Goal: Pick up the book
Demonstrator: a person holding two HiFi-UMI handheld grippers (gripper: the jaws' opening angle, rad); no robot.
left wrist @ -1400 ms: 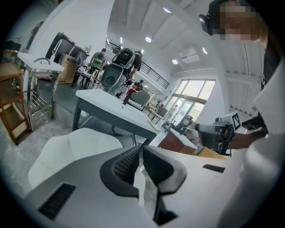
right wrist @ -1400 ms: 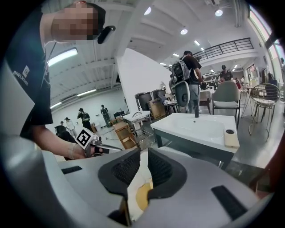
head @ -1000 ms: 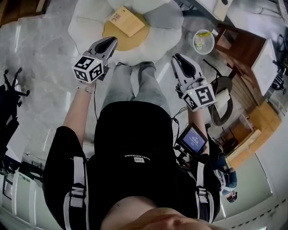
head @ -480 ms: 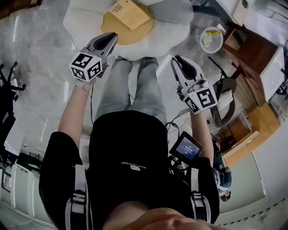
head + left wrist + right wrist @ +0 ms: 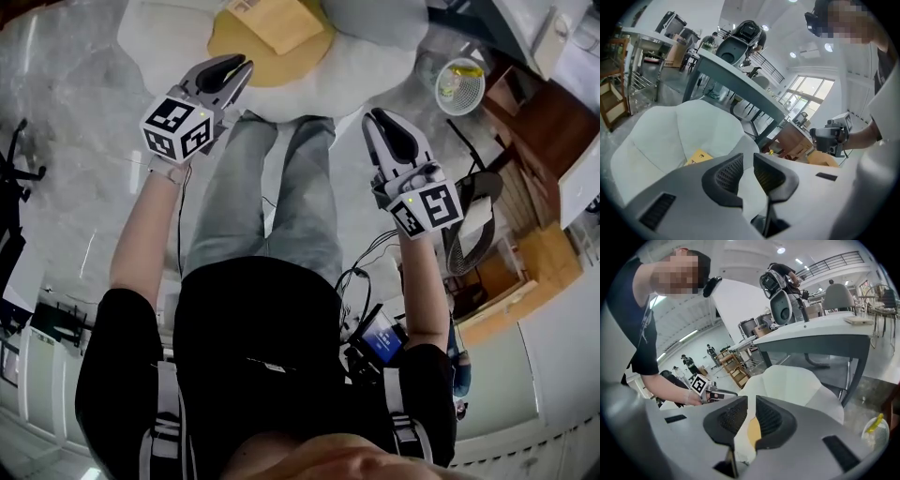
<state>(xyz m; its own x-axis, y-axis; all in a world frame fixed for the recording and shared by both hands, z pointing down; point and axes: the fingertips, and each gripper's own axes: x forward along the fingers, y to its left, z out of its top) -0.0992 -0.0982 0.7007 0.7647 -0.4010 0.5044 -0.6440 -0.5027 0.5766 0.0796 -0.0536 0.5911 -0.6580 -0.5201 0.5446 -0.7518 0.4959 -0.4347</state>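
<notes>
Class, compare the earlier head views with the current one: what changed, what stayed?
Both grippers sank toward the white cushion; the left gripper is opening its jaws, nothing between them. The right gripper stayed shut and empty; the book still lies on the cushion.

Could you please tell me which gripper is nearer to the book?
Left. The left gripper, jaws opening with nothing between them, hovers short of the book; the right gripper sits farther back and to its right.
</notes>
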